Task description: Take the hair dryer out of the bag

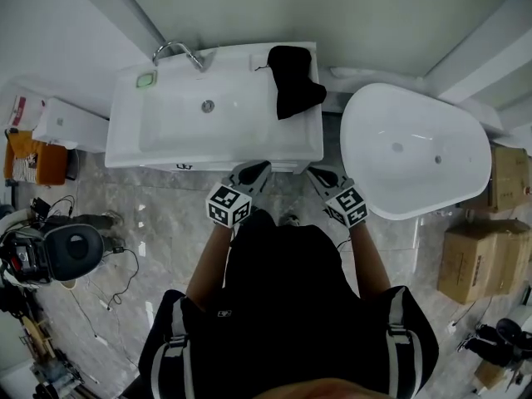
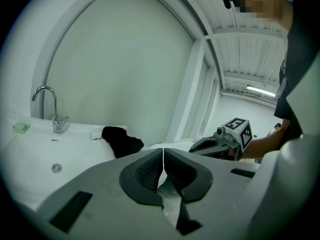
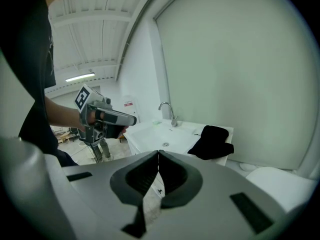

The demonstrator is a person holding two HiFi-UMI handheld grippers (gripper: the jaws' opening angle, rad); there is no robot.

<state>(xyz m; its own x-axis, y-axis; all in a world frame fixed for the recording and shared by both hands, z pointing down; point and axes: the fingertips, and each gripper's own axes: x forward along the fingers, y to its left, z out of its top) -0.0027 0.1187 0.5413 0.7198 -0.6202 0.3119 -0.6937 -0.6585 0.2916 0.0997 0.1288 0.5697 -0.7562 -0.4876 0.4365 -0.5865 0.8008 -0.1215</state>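
Bag, limp black cloth, drapes the glossy sink's right rim; left gripper and right gripper closed, empty.

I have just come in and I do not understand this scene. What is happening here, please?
A person stands in front of a white sink and holds a gripper in each hand. The left gripper and the right gripper are both shut and empty, and both point toward the sink. The black bag lies on the sink's back right corner, apart from both grippers. No hair dryer is visible yet. A white bathtub stands on the right.
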